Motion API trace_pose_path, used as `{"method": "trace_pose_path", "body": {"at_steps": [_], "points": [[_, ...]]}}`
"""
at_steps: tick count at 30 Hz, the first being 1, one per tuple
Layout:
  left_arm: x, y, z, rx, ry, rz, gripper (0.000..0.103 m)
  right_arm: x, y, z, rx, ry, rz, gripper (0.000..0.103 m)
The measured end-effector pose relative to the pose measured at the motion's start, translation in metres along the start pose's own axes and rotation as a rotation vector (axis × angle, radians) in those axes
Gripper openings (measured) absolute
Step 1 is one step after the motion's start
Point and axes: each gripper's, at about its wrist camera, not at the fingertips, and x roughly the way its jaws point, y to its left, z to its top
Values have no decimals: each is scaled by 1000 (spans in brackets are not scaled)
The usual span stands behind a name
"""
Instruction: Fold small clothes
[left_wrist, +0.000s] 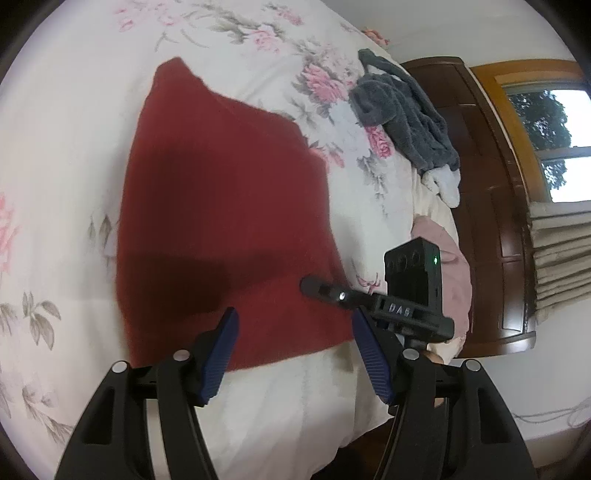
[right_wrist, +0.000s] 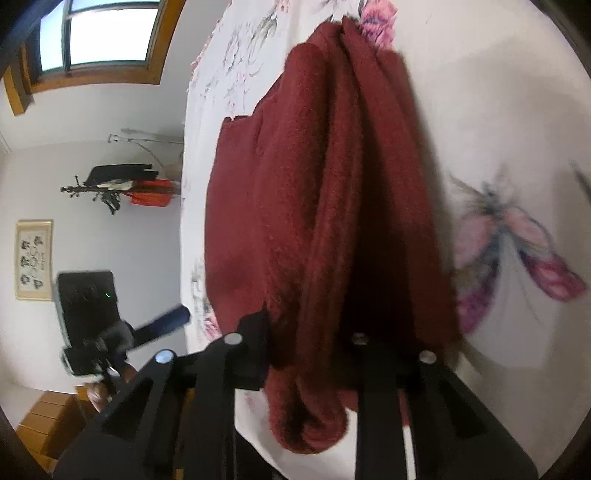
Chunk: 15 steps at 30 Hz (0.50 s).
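Observation:
A dark red knit garment (left_wrist: 221, 206) lies spread on the floral bedsheet (left_wrist: 74, 147). My left gripper (left_wrist: 293, 317) hovers open over the garment's near edge, its blue pads (left_wrist: 218, 354) wide apart with nothing between them. In the left wrist view my right gripper (left_wrist: 314, 287) reaches in from the right, its tip at the garment's near right edge. In the right wrist view the red garment (right_wrist: 332, 184) is bunched into folds and runs between the fingers of my right gripper (right_wrist: 310, 339), which is shut on it. The left gripper (right_wrist: 110, 332) shows at the lower left there.
A grey fleece garment (left_wrist: 402, 118) and a pink cloth (left_wrist: 443, 258) lie near the bed's right edge, beside dark wooden furniture (left_wrist: 491, 184) and a window (left_wrist: 554, 140). Beyond the bed are a coat rack (right_wrist: 122, 188), a framed picture (right_wrist: 33, 258) and wooden drawers (right_wrist: 48, 424).

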Motion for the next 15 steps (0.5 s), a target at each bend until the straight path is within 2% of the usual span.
{"method": "trace_pose_path", "body": {"at_steps": [5, 9, 12, 15], "points": [[12, -10, 2, 34, 35, -48, 62, -29, -18, -15, 50, -52, 56, 17], [28, -14, -3, 60, 69, -78, 62, -24, -38, -19, 78, -46, 65, 18], [41, -14, -7, 68, 97, -105, 62, -12, -36, -11, 52, -77, 60, 24], [47, -13, -12, 90, 119, -142, 62, -25, -33, -10, 31, -120, 76, 42]]}}
